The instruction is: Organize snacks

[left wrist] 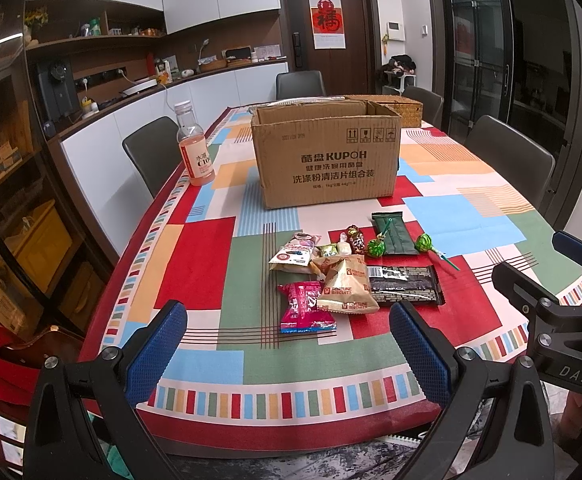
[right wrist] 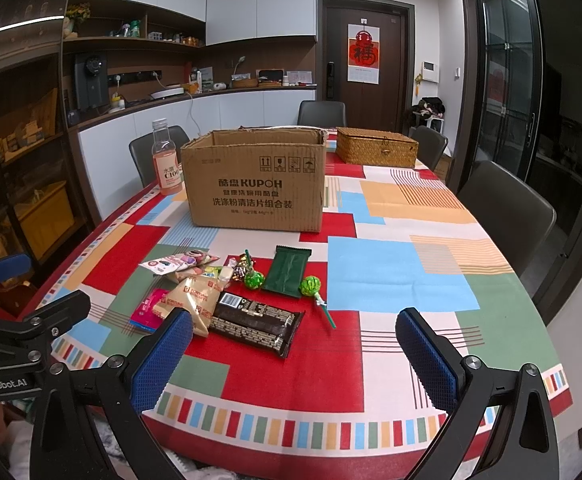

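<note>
Matt corrugated cardboard box (right wrist: 255, 184), glossy plastic snack wrappers (right wrist: 257, 324), clear plastic bottle (left wrist: 195, 146), woven wicker basket (right wrist: 377, 148), printed cloth tablecloth (right wrist: 403, 276)

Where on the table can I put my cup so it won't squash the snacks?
Bare cloth lies right of the snack pile, on the blue and green squares towards the grey chair. There is also room between the bottle and the pile, on the red square. It is crowded in front of the cardboard box, where the wrappers overlap.

A table under a colour-block tablecloth (right wrist: 391, 272) carries an open cardboard box (right wrist: 255, 184). Left of the box stands a pink drink bottle (right wrist: 165, 160); behind-right, a wicker basket (right wrist: 375, 146); in front, snack packets (right wrist: 227, 300).
</note>
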`<act>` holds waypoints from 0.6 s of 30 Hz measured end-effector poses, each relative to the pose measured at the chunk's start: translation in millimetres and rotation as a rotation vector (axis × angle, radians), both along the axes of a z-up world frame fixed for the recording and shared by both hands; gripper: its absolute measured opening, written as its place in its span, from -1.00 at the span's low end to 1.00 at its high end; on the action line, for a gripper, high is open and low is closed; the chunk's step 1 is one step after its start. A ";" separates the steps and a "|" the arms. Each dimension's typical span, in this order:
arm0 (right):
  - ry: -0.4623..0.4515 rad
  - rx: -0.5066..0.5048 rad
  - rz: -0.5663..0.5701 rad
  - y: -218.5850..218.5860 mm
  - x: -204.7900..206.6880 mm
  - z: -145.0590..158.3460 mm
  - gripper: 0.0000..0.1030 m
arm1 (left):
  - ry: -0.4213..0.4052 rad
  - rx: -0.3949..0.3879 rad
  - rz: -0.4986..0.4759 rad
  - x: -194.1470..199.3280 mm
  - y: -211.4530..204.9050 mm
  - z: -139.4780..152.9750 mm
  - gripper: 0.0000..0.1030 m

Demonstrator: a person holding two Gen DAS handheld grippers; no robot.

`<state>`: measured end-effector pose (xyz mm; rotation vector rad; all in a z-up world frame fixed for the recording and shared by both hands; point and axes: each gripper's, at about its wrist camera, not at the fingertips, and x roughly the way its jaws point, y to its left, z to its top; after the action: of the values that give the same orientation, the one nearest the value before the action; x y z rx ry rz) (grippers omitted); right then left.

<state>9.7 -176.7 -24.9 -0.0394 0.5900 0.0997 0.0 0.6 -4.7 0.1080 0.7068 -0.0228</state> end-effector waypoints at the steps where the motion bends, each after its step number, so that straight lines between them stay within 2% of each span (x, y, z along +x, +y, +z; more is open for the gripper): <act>1: 0.000 0.000 0.000 0.0 0.0 0.3 0.99 | 0.000 0.000 0.000 -0.1 0.0 -0.1 1.00; 18: 0.040 0.017 0.007 -4.6 10.3 -14.5 0.99 | 0.051 0.032 -0.001 12.0 -5.2 -8.6 1.00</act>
<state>20.0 -181.3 -39.4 -0.0226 0.6287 0.1125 12.0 -4.7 -13.3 0.1387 0.7578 -0.0155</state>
